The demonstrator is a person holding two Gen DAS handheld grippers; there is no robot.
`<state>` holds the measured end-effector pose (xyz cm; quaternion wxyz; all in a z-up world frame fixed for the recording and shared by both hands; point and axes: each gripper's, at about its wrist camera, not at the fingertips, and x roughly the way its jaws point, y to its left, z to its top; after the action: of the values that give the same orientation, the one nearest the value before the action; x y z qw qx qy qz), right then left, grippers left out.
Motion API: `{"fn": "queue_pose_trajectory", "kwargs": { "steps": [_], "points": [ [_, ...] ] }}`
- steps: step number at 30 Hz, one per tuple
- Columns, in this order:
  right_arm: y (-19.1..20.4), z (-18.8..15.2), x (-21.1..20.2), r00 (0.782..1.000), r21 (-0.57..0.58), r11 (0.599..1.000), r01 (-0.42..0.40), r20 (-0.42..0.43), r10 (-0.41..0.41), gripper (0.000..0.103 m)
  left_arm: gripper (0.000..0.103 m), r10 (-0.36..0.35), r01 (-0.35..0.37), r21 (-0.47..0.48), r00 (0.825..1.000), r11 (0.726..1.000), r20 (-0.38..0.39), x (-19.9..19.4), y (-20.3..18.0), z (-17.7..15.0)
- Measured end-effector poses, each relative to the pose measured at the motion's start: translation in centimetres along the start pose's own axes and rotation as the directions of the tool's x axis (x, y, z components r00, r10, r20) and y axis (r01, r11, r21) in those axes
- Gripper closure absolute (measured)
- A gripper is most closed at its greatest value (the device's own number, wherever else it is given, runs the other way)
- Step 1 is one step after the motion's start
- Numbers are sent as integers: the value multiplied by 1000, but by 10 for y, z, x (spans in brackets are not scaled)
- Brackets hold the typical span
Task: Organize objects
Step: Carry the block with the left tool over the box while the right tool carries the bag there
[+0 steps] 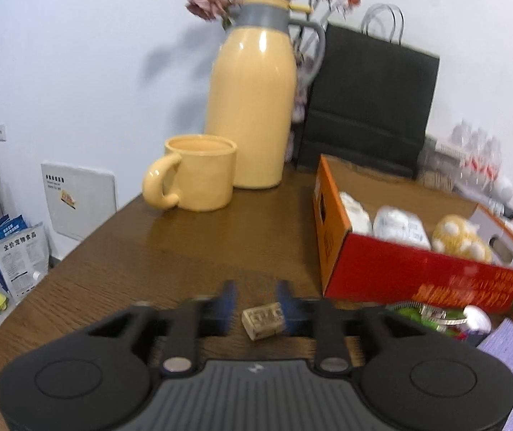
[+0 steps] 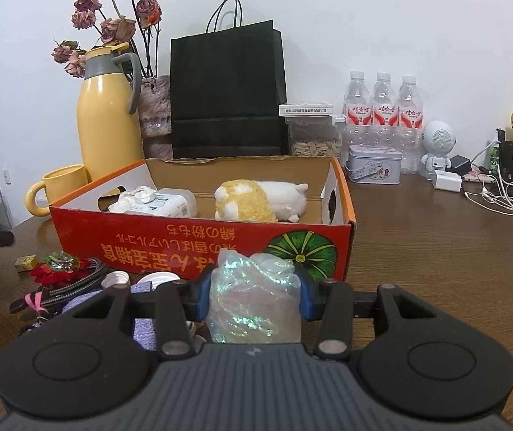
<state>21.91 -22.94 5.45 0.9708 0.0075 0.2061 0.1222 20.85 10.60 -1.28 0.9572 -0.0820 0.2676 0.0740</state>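
On my left, the yellow mug (image 1: 199, 172) and thermos jug (image 1: 252, 97) stand together at the table's (image 1: 120, 251) far edge, out of the sorting. My left gripper (image 1: 256, 305) hangs part open over a small cork-like block (image 1: 263, 319) lying on the wood between the pads; whether the right pad touches it I cannot tell. The red cardboard box (image 2: 202, 248) already holds wipes (image 2: 159, 203) and a plush toy (image 2: 260, 199), so I judge it the collecting bin. My right gripper (image 2: 254, 294) clamps a crumpled iridescent wrapper (image 2: 254, 301) just before that box.
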Motion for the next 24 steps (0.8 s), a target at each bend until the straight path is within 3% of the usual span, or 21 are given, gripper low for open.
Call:
{"fn": "queue_pose_trajectory", "kwargs": {
  "steps": [1, 2, 5, 7, 9, 11, 18, 24],
  "points": [
    [0, 0, 0, 1000, 0, 1000, -1, 0, 1, 58, 43, 6, -6, 17, 1000, 1000, -5, 2, -3, 0],
    [0, 0, 0, 1000, 1, 1000, -2, 0, 2, 58, 39, 13, -13, 36, 1000, 999, -8, 5, -6, -1],
    [1, 0, 0, 1000, -1, 1000, -7, -2, 7, 57, 36, 52, -47, 96, 997, 994, -55, 22, -16, -2],
    [1, 0, 0, 1000, 0, 1000, -8, -2, 8, 57, 49, 73, -60, 116, 991, 991, -113, 37, -20, -5],
    [1, 0, 0, 1000, 1, 1000, -7, -2, 7, 57, 70, 65, -54, 119, 994, 991, -91, 33, -21, -6],
    [1, 0, 0, 1000, 0, 1000, -8, -2, 8, 57, 70, 27, -18, 101, 995, 995, -93, 29, -19, -9],
    [3, 1, -3, 1000, 2, 1000, -8, 15, 8, 57, 70, 14, -17, 71, 999, 997, 45, -9, -20, -12],
    [8, 12, -11, 999, -27, 999, -27, 40, 28, 57, 70, -30, 22, 86, 996, 996, 84, -28, -39, -1]
  ]
}}
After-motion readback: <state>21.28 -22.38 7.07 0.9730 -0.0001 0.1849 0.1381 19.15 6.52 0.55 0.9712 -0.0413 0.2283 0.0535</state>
